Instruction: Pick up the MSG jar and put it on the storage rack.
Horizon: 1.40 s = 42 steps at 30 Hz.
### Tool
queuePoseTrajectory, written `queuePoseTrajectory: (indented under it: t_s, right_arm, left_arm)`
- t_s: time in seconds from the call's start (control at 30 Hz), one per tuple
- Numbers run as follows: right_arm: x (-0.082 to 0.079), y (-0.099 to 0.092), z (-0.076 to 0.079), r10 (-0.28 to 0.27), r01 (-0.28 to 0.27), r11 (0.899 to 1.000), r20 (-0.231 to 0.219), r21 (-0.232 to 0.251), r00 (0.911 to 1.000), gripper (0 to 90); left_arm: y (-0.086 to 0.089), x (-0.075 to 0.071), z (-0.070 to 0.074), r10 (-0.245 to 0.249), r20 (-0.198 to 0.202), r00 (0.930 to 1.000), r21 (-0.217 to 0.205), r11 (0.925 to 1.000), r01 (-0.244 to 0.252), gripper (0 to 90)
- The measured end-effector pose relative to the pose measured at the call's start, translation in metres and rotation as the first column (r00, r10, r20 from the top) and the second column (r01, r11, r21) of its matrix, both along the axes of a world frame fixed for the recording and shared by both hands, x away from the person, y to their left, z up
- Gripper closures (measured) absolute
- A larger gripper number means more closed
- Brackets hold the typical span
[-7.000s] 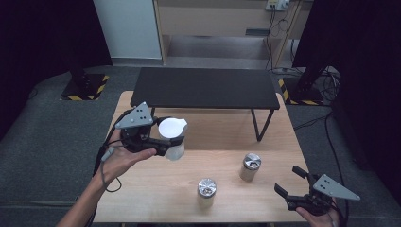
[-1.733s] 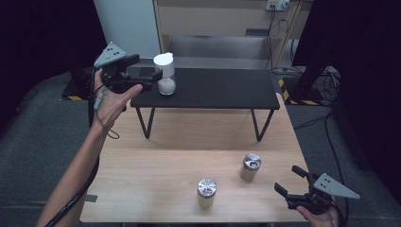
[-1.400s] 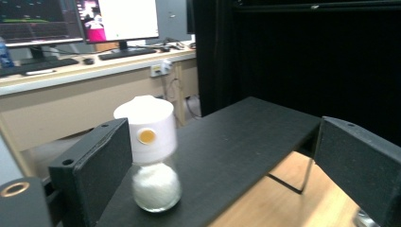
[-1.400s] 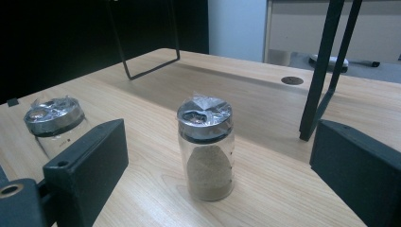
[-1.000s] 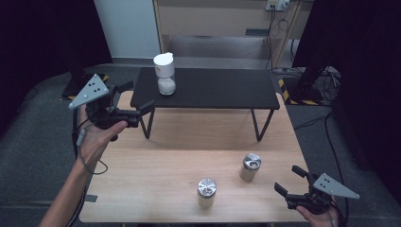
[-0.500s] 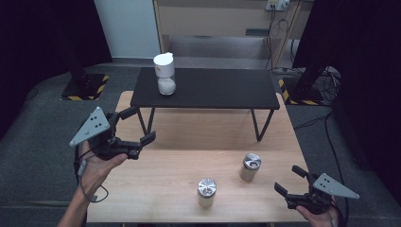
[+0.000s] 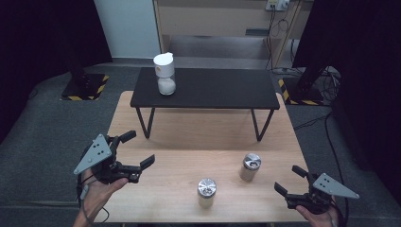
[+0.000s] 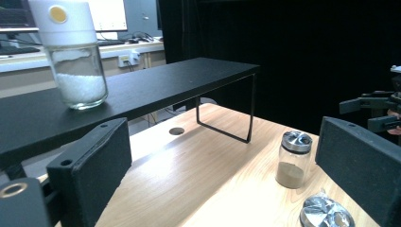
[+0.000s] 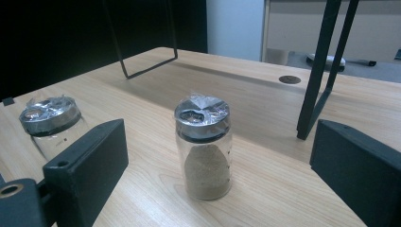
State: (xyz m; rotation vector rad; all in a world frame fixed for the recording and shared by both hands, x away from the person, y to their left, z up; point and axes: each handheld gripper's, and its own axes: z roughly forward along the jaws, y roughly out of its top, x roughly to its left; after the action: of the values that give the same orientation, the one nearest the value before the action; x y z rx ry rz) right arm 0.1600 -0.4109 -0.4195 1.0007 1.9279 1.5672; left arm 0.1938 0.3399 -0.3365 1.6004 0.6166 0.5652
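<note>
White-capped glass jar of white grains (image 7: 165, 74) sits on left end of black metal-legged shelf (image 7: 222, 88), at back of light wooden bench (image 7: 189, 137). Two steel-lidded glass spice jars (image 7: 249, 166) out front, right one (image 7: 206, 192) nearer edge.

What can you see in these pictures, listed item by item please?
White-lidded jar: one, clear glass with white grains, on the left end of the shelf.
Steel-lidded jars: two, clear glass; one with brown powder toward the table's right, one near the front edge.
Shelf: one, black, on thin metal legs, across the table's far half.
Table: one, light wood.
Left gripper: black, open, empty, above the table's front left.
Right gripper: black, open, empty, at the front right corner.
</note>
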Motion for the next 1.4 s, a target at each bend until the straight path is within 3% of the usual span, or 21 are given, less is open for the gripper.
queuePoseTrajectory:
  t_s: [0.33,0.73,1.4]
  right_arm:
    - [0.000,0.000,0.000,0.000,0.000,1.000,0.002,-0.002,1.0000,5.4]
    - [0.000,0.001,0.000,0.001,-0.001,1.000,0.003,-0.005,1.0000,5.5]
    - [0.000,0.000,0.000,-0.006,0.006,1.000,0.001,-0.002,1.0000,5.5]
  left_arm:
    - [0.005,-0.009,-0.026,0.006,-0.048,0.9988,-0.024,0.9997,-0.007,3.1]
    - [0.014,-0.022,-0.059,0.034,-0.101,0.9943,-0.017,0.9992,-0.036,3.1]
    - [0.030,-0.026,-0.081,0.074,-0.145,0.9866,0.013,0.9973,-0.072,3.3]
